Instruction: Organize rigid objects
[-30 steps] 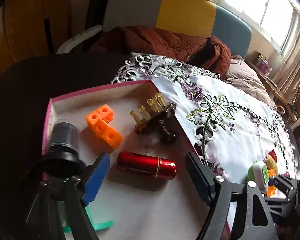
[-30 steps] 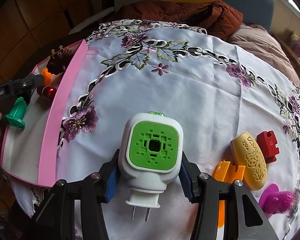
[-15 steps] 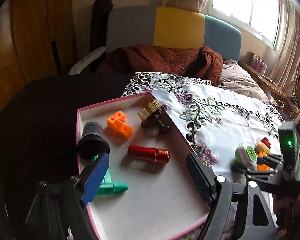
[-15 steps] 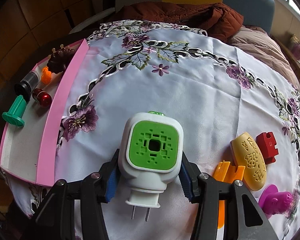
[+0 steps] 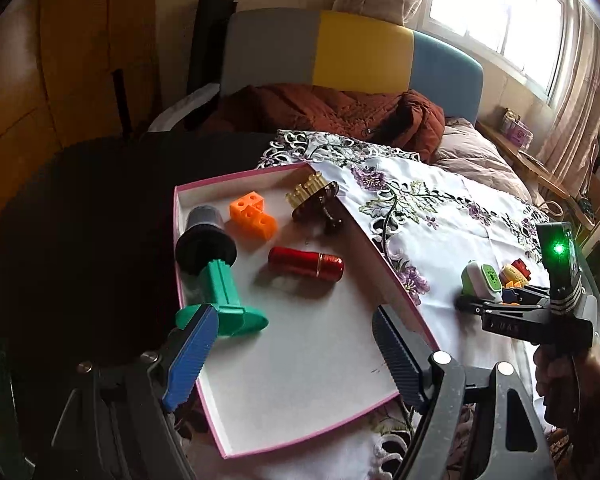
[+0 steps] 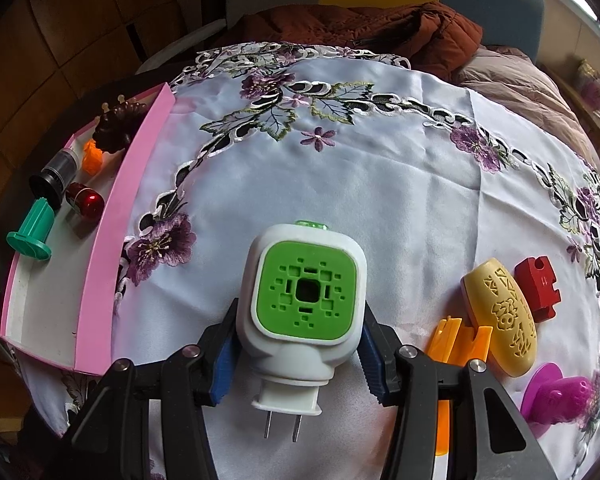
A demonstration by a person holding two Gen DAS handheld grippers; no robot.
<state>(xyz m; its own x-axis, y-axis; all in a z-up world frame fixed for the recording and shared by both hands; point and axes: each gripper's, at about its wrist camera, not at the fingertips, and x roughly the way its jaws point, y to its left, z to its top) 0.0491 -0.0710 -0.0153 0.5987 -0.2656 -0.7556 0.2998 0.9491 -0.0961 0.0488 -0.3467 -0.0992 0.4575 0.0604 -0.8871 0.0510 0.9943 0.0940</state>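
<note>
At the desk's left edge the pink tray [image 5: 284,360] already holds five items, while the right tongs [image 6: 300,336] clamp the green-faced plug [image 6: 306,300] over the cloth, four pieces [image 6: 500,312] remaining, and the left tongs [image 5: 288,344] stand apart, empty.

Orange block [image 6: 91,156] half hidden behind brown clip [image 6: 118,126]; orange piece [image 6: 454,338] partly covered by right gripper [image 6: 300,354] finger.

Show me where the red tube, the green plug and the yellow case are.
red tube [image 5: 306,263]: left wrist view, middle of body
green plug [image 6: 306,292]: right wrist view, green face
yellow case [image 6: 500,316]: right wrist view, carved top
</note>
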